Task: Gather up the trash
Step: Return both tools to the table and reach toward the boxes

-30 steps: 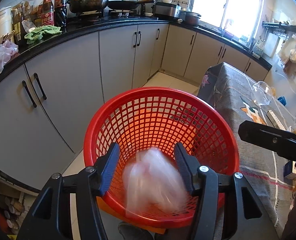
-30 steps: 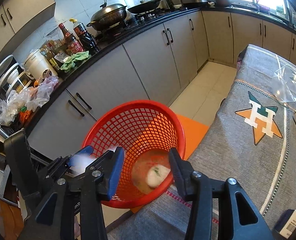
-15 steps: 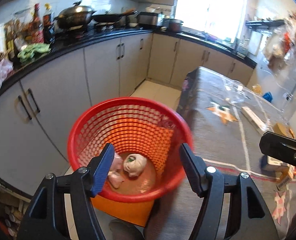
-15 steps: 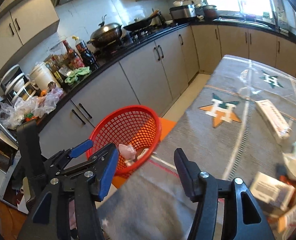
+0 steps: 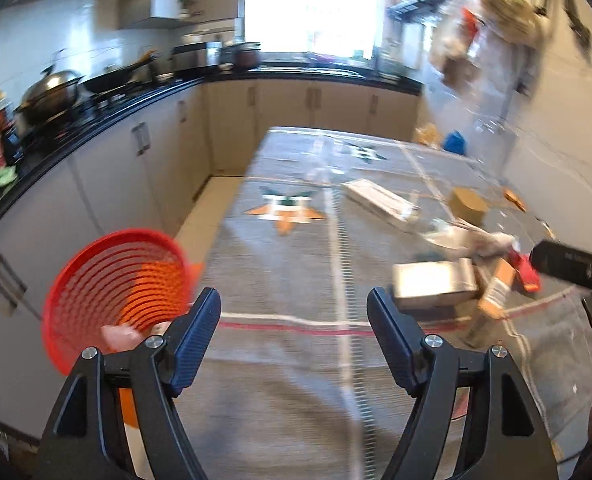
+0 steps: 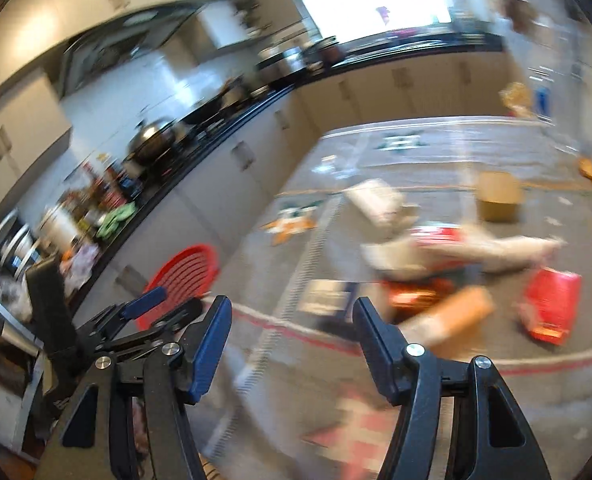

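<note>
My left gripper (image 5: 294, 309) hangs over the grey tablecloth (image 5: 280, 360), jaws opening, nothing between them. The red mesh basket (image 5: 112, 280) stands off the table's left edge with pale crumpled trash (image 5: 122, 334) in its bottom. My right gripper (image 6: 292, 318) is also over the cloth, jaws opening and empty; the basket (image 6: 184, 276) lies to its left, with the left gripper (image 6: 144, 308) beside it. Blurred trash lies ahead: a grey box (image 5: 433, 284), a long white carton (image 5: 379, 200), a brown box (image 5: 467, 200), a red packet (image 6: 551, 304), an orange carton (image 6: 451, 316) and crumpled paper (image 6: 507, 250).
Grey cupboards under a black counter (image 5: 96, 120) run along the left and back, with a wok (image 5: 52, 88) and bottles on top. The table's left edge borders a narrow floor aisle (image 5: 204, 208). Bags hang on the right wall (image 5: 495, 24). Both views are motion-blurred.
Both grippers swung right from above the basket to over the table and opened wider. The pale bag and the wrapped lump that fell from them now lie in the basket.
</note>
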{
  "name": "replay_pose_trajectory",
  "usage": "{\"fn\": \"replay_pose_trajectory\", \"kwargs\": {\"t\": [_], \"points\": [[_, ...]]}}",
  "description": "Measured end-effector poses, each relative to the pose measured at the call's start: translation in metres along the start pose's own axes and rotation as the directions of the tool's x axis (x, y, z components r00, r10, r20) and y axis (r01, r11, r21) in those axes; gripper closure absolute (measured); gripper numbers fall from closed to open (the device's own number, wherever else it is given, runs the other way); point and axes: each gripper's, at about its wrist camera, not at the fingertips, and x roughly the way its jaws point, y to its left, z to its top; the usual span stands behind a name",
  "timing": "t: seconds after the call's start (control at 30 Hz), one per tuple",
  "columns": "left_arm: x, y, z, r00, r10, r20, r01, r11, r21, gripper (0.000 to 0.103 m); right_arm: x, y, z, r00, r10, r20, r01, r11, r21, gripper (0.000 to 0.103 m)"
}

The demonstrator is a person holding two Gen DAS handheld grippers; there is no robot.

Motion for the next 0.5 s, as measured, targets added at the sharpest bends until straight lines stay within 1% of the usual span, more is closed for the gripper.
{"fn": "replay_pose_trajectory", "kwargs": {"t": [0.1, 0.13, 0.2, 0.3, 0.37, 0.5], "points": [[0.009, -0.025, 0.002, 0.999, -0.045, -0.012, 0.045, 0.998, 0.048, 0.025, -0.021, -0.044, 0.0, 0.999, -0.043, 0.032, 0.04, 0.995, 0.09, 0.036], [0.014, -0.033, 0.003, 0.998, -0.054, -0.017, 0.055, 0.996, 0.066, 0.023, -0.026, -0.056, -0.001, 0.998, -0.055, 0.036, 0.051, 0.992, 0.115, 0.036], [0.023, -0.049, 0.006, 0.996, -0.077, -0.037, 0.08, 0.991, 0.103, 0.023, -0.035, -0.08, -0.004, 0.996, -0.081, 0.04, 0.073, 0.984, 0.163, 0.036], [0.039, -0.065, 0.015, 0.993, -0.109, -0.047, 0.115, 0.981, 0.156, 0.021, -0.046, -0.114, -0.008, 0.994, -0.096, 0.05, 0.082, 0.971, 0.226, 0.036], [0.053, -0.074, 0.025, 0.988, -0.138, -0.075, 0.149, 0.974, 0.17, 0.021, -0.051, -0.132, -0.01, 0.994, -0.097, 0.054, 0.079, 0.962, 0.26, 0.036], [0.085, -0.084, 0.043, 0.963, -0.23, -0.139, 0.251, 0.954, 0.163, 0.02, -0.058, -0.156, -0.015, 0.994, -0.09, 0.061, 0.068, 0.953, 0.294, 0.036]]}}
